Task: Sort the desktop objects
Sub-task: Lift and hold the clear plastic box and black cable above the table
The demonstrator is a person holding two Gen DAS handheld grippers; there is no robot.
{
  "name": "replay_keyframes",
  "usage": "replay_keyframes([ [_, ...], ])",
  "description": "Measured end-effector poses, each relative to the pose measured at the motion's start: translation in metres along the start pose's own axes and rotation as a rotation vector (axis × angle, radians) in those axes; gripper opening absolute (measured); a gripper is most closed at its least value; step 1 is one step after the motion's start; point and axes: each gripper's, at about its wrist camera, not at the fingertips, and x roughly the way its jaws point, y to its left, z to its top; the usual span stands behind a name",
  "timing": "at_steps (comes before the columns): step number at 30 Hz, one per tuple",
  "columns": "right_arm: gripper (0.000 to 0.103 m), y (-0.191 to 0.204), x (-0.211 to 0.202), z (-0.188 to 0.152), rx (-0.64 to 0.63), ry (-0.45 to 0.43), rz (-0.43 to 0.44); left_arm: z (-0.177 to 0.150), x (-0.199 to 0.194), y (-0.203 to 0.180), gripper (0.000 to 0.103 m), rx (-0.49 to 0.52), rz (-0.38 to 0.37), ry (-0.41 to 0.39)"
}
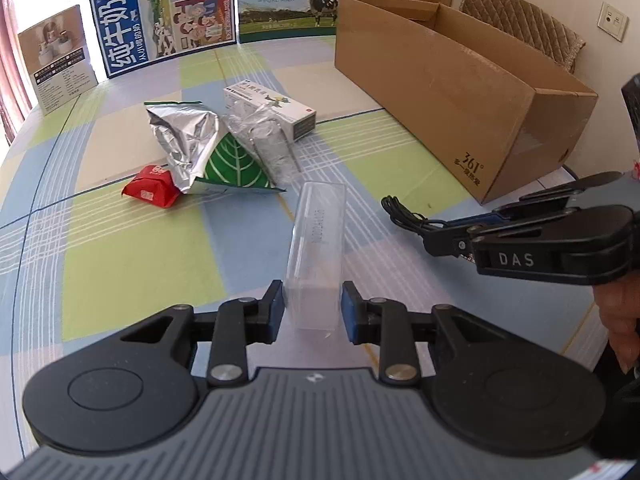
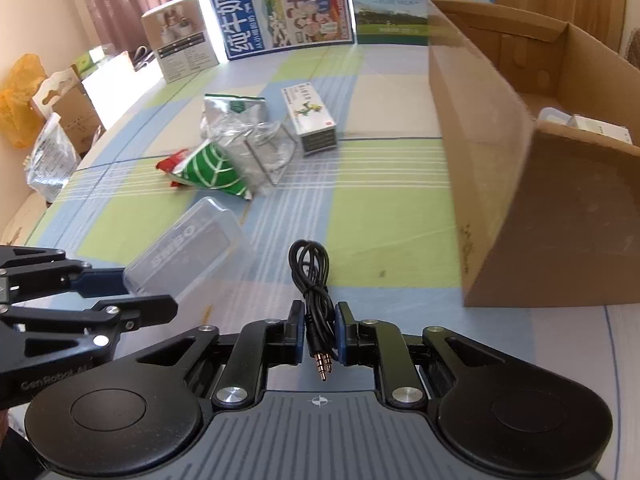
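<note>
Nearest the left wrist camera, the left gripper pinches the near end of a clear, oblong plastic case, its blue pads pressed on both side walls. To its right, the right gripper clamps a coiled black audio cable, the jaws nearly together on the bundle with the gold plugs poking out toward the camera. Both grippers are above a table covered in a green, blue and cream checked cloth. Farther off lie a red wrapped packet, a crumpled silver and green foil bag, a crinkled clear plastic container and a small white printed carton. At far right stands an open brown cardboard box.
</note>
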Motion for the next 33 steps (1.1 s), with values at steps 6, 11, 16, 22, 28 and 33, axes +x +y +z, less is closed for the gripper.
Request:
replay_keyframes([
  [6, 0.023, 0.003, 0.004, -0.006, -0.037, 0.014, -0.008, 0.001, 0.0, 0.008, 0.033, -0.017, -0.004, -0.016],
  [11, 0.03, 0.005, 0.01, -0.009, -0.075, 0.021, -0.016, 0.004, 0.005, 0.007, 0.035, -0.009, -0.023, -0.023],
  [16, 0.03, 0.012, 0.017, -0.009, -0.144, 0.01, -0.019, 0.009, 0.01, 0.007, 0.036, 0.0, -0.035, -0.029],
  [22, 0.03, 0.018, 0.023, -0.01, -0.23, 0.005, -0.026, 0.011, 0.017, 0.01, 0.036, 0.006, -0.055, -0.023],
  [28, 0.015, 0.019, 0.025, -0.007, -0.225, 0.013, -0.023, 0.013, 0.024, 0.009, 0.036, 0.015, -0.059, -0.011],
  [33, 0.015, 0.016, 0.024, -0.005, -0.186, 0.017, -0.023, 0.014, 0.029, 0.007, 0.036, 0.023, -0.054, -0.001],
])
